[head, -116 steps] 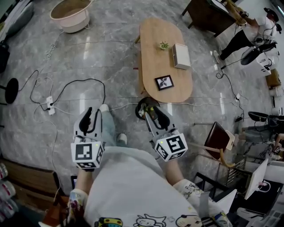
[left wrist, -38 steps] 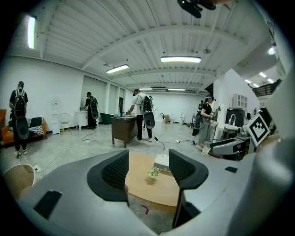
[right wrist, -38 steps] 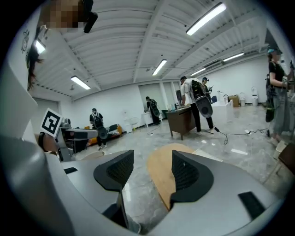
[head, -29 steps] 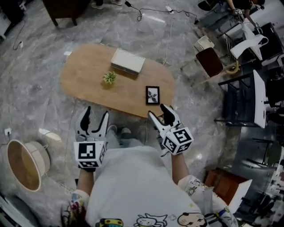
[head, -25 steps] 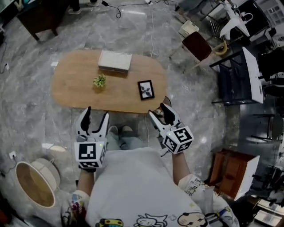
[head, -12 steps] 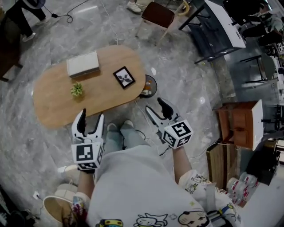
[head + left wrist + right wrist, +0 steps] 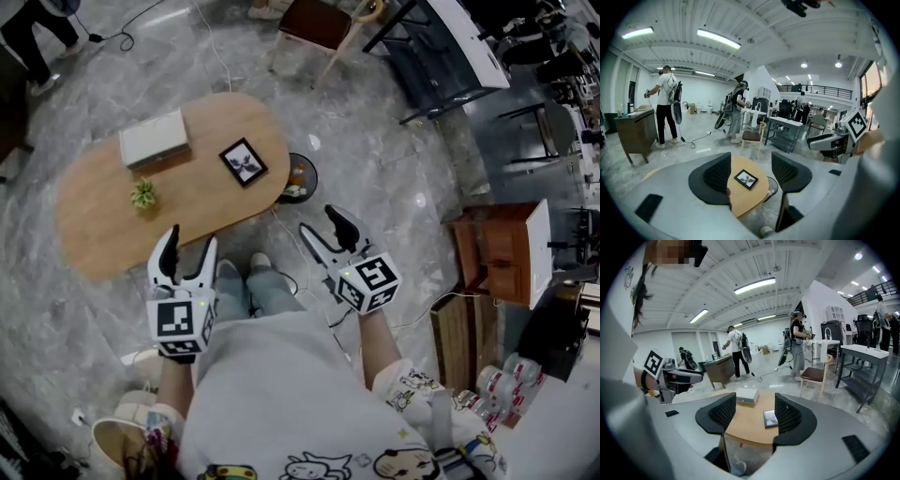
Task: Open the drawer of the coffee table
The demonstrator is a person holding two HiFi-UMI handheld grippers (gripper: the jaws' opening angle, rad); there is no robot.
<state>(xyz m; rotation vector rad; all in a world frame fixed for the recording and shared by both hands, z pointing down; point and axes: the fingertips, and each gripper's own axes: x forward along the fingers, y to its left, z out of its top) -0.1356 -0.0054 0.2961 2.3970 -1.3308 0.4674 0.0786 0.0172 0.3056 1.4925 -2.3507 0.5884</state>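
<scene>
White cartoon-print shirt (image 7: 272, 394); grey, black-padded left gripper (image 7: 191, 240) and right gripper (image 7: 319, 221).

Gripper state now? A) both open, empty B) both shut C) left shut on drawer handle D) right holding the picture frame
A: the left gripper and right gripper both have their jaws apart, with only the far-off coffee table showing between them, untouched.

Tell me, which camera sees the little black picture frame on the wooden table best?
The head view: it looks down on the small black picture frame, whole and unblocked. The left gripper view shows the frame smaller, far off between open jaws. The right gripper view shows it slanted, one edge behind a jaw.
</scene>
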